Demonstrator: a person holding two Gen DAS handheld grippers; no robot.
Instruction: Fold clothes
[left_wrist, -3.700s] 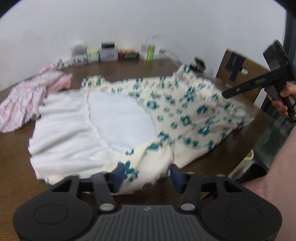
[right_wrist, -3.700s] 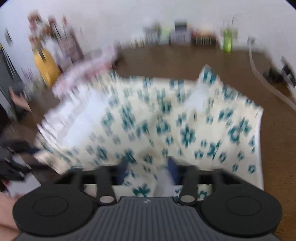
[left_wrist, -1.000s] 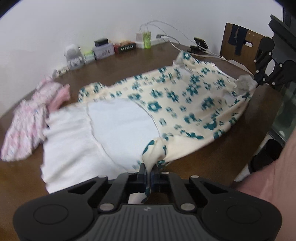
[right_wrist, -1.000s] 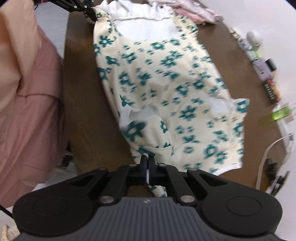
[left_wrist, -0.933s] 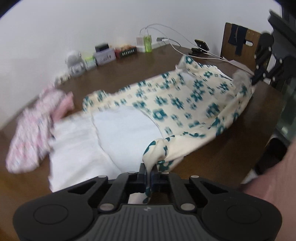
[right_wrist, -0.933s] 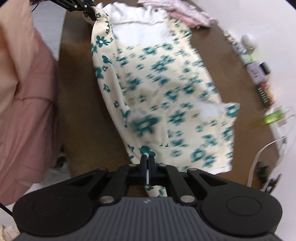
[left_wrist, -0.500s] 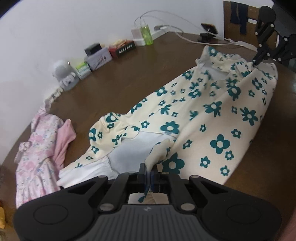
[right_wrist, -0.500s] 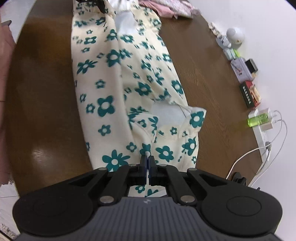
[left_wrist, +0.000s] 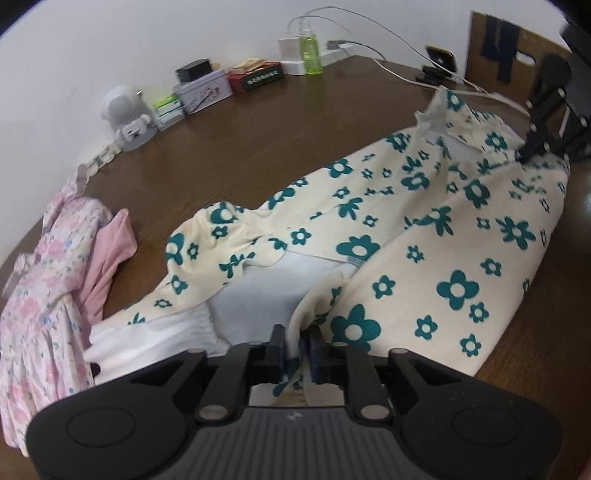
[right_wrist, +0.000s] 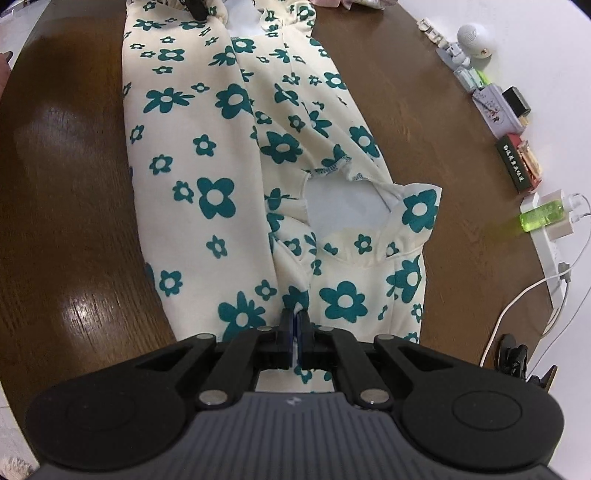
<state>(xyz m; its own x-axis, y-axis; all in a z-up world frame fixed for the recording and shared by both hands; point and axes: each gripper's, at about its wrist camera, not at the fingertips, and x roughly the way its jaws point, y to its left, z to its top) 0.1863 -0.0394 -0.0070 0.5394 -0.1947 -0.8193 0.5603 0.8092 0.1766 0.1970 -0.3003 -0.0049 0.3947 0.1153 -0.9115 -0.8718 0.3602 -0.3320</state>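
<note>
A cream dress with teal flowers (left_wrist: 424, 236) lies folded lengthwise on the brown wooden table (left_wrist: 258, 140), and its white lining (left_wrist: 258, 295) shows at the skirt end. My left gripper (left_wrist: 297, 350) is low over that end. Its jaws are opening, with a fold of the dress loose between them. My right gripper (right_wrist: 295, 332) is shut on the dress edge near the neckline (right_wrist: 343, 206). The right gripper (left_wrist: 524, 155) also appears at the far end of the dress in the left wrist view. The left gripper's tip (right_wrist: 195, 11) shows at the top of the right wrist view.
A pink floral garment (left_wrist: 48, 295) lies at the table's left. Along the wall stand a white speaker figure (left_wrist: 123, 110), tins (left_wrist: 203, 92), a green bottle (left_wrist: 310, 53), a power strip (right_wrist: 550, 236) and cables (right_wrist: 517, 306). A wooden chair (left_wrist: 517, 51) is behind the right end.
Both grippers carried the near edge of the dress across the table and down, laying it over itself lengthwise. The left jaws have parted a little around the fold.
</note>
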